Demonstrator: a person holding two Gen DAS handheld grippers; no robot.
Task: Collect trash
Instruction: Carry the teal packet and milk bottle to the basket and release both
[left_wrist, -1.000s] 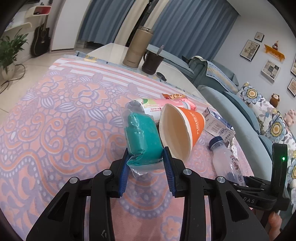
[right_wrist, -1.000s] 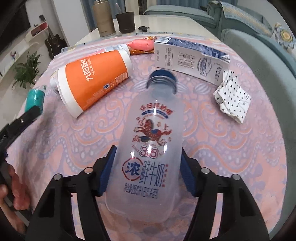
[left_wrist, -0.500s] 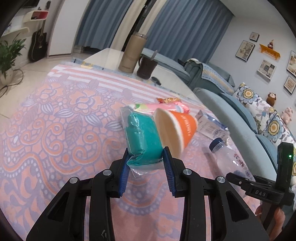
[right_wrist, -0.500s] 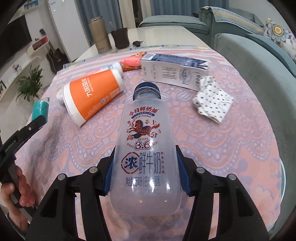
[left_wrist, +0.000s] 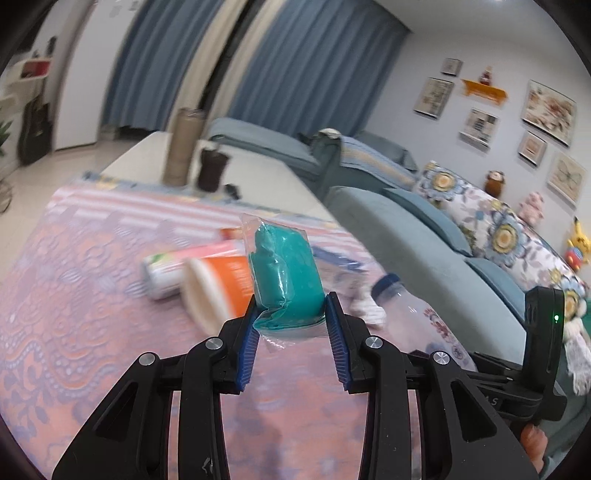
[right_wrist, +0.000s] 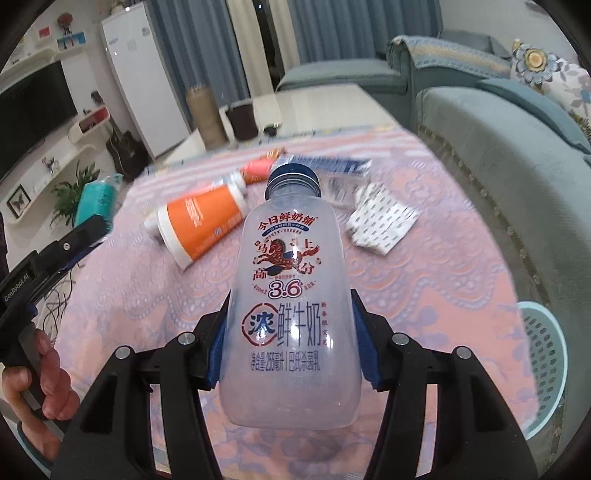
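Left gripper (left_wrist: 290, 321), seen from its own cam: blue pads clamp the lower end of a teal packet (left_wrist: 286, 280) in clear wrap, which stands up and tilts slightly left, held clear above the tablecloth (left_wrist: 74, 314). Gripper points forward and moderately down. In the right-wrist view the same tool shows at far left, w/ the person's left hand (right_wrist: 40, 373) curled round its black handle, fingers wrapped at the grip.

Right gripper (right_wrist: 290, 343): pads press both sides of a milk bottle (right_wrist: 291, 295), translucent, blue cap pointing away from the cam, printed label facing up; bottle is off the cloth. This gripper points more steeply down than the left.

Left on the pink-patterned tablecloth: orange paper cup (right_wrist: 201, 221) on its side, mouth toward the cam; a pink-and-white tube (left_wrist: 188, 269) just behind it; blue-and-white carton (right_wrist: 332, 168) beyond the bottle cap; dotted white wrapper (right_wrist: 382, 221) to the right of the cap.

Light-blue perforated basket (right_wrist: 546, 369) sits at lower right, beside the table edge, near the sofa (right_wrist: 517, 155). Background blurred.
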